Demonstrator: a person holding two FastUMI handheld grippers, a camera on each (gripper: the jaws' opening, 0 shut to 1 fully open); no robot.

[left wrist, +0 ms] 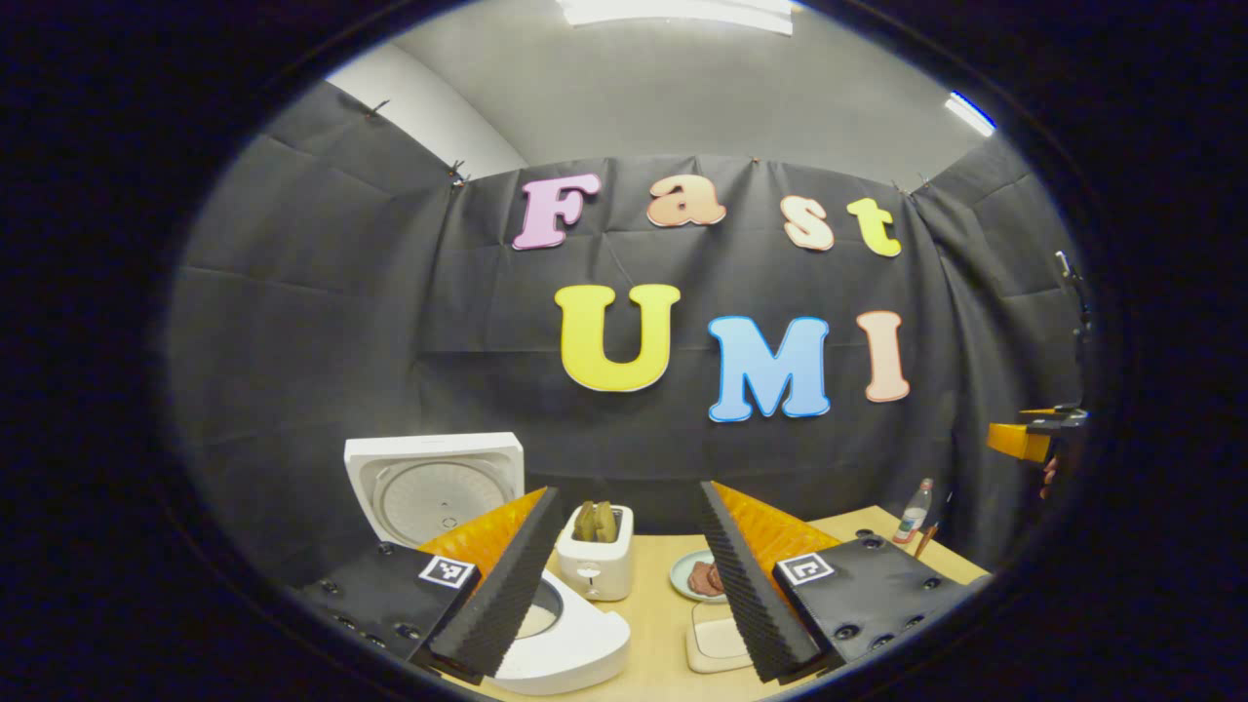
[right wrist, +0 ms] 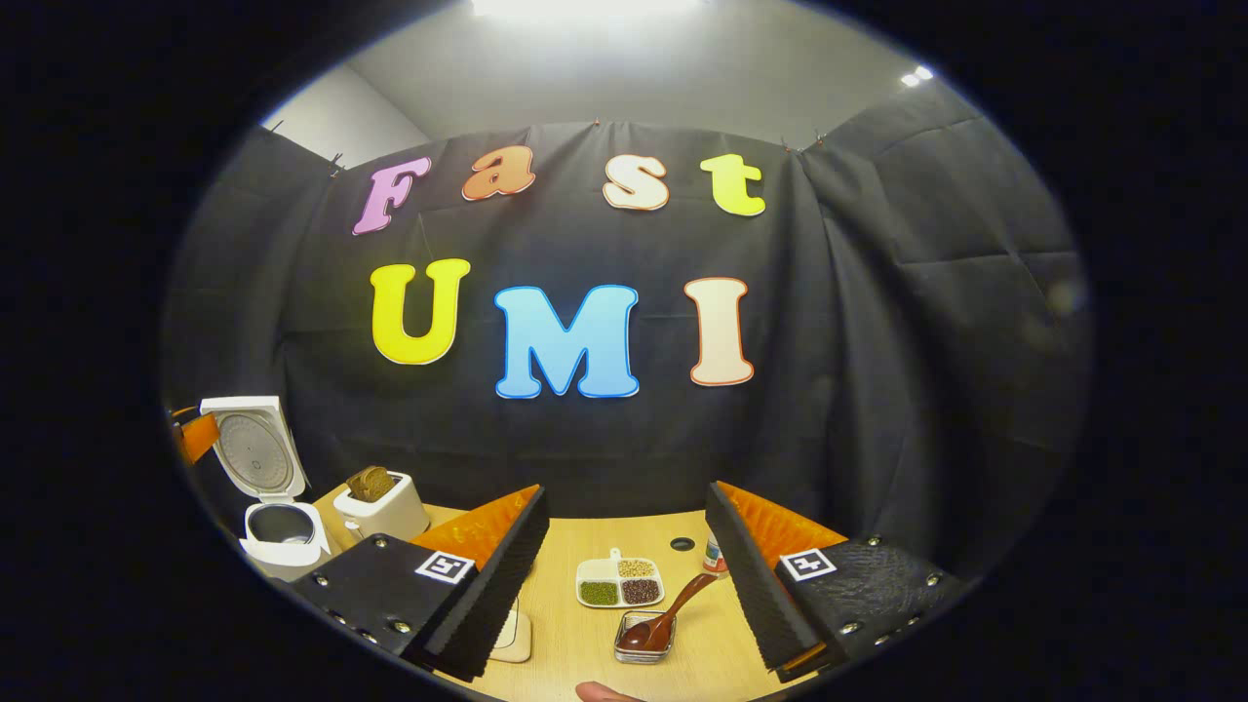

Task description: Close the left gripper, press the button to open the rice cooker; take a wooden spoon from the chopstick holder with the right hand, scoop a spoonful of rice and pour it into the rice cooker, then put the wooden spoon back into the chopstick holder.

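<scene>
Above table [right wrist: 585,634], both tools, left tool [left wrist: 624,575] and right tool [right wrist: 629,575], hover level, spread wide (nothing held).

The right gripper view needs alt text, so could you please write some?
The right hand-held gripper, open and empty, points over a wooden table at a wooden spoon resting in a small glass dish. Behind sits a divided grain dish, and far left an open rice cooker.

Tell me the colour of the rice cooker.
White; the rice cooker shows best in the right gripper view.
</scene>
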